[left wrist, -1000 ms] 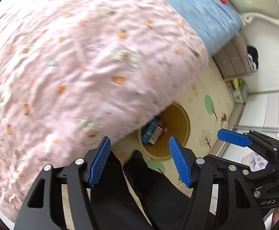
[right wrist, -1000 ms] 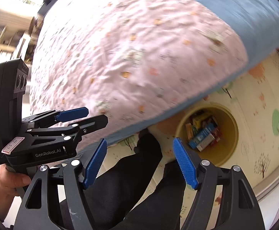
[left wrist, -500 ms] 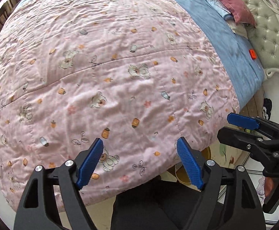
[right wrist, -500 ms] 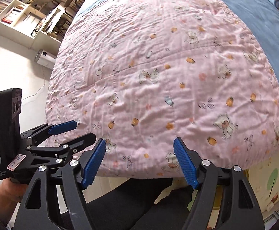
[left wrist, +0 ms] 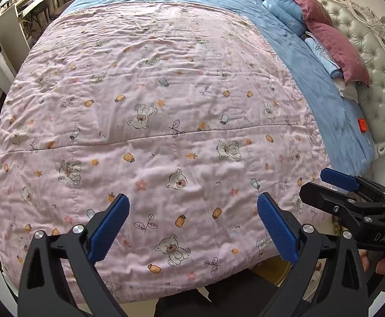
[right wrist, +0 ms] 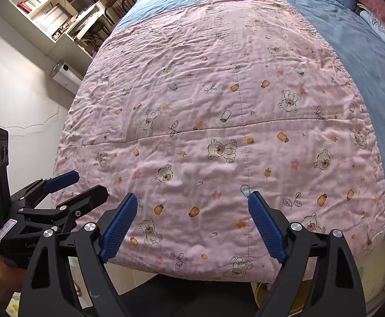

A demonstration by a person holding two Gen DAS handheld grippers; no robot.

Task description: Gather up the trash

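Observation:
My left gripper (left wrist: 192, 211) is open and empty, held above the near edge of a bed covered by a pink bear-print quilt (left wrist: 160, 121). My right gripper (right wrist: 192, 208) is open and empty too, beside it to the right; it shows side-on in the left wrist view (left wrist: 335, 185). The left gripper shows side-on in the right wrist view (right wrist: 78, 185). A sliver of the yellow trash bin (left wrist: 282, 269) peeks out under the quilt edge, mostly hidden; its rim also shows in the right wrist view (right wrist: 261, 290). A small orange-red object (left wrist: 362, 125) lies on the blue sheet near the headboard.
Blue sheet (left wrist: 324, 100), blue and maroon pillows (left wrist: 324, 34) and a tufted headboard (left wrist: 377, 60) lie to the right. Shelves and a desk (right wrist: 60, 18) stand beyond the bed's far left. A white appliance (right wrist: 65, 76) stands by the wall. My dark-clothed legs (left wrist: 219, 298) are below.
Both grippers tilted up from the floor and the yellow bin to face across the bed. The bin dropped almost out of sight under the quilt edge. Both jaws stayed open.

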